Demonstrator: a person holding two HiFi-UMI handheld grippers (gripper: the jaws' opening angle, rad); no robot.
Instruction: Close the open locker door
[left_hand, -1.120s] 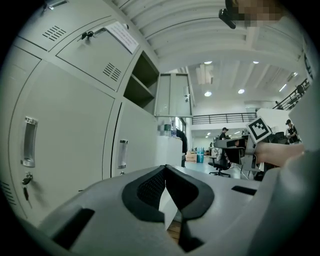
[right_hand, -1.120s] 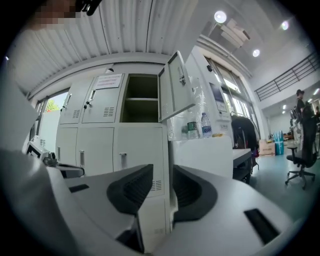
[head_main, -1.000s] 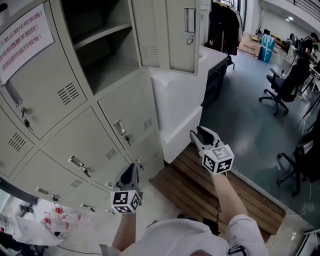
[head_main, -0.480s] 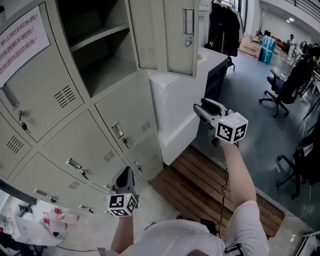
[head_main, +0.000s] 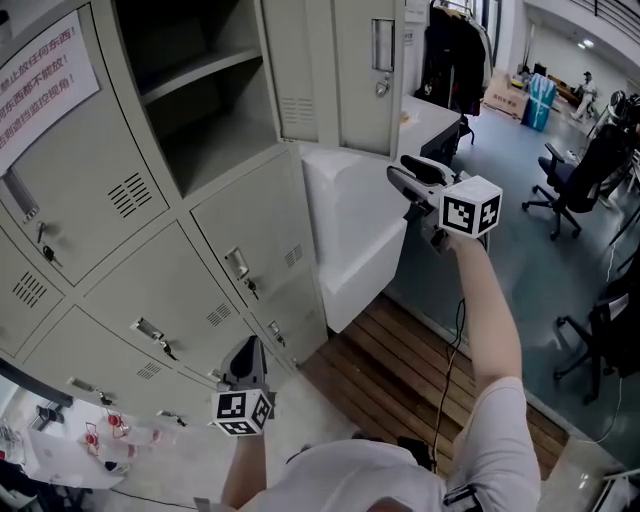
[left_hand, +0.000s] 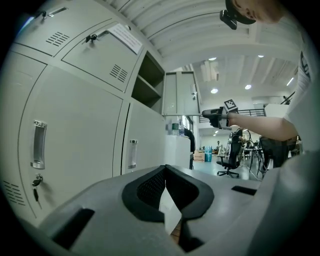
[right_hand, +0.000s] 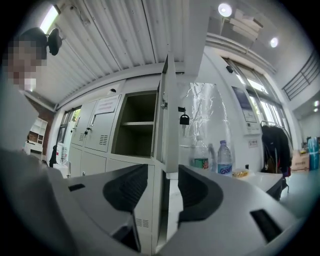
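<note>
both grippers empty: r gripper jaws wide apart near locker door, l gripper jaws together

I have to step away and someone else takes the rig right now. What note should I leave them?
Left tool: shut, empty, held low by the lower lockers.
Right tool: open, empty, raised by the free edge of the locker door, apparently not touching it.
Done: nothing; the door stands wide open.
Left to do: push the door shut over its compartment.
</note>
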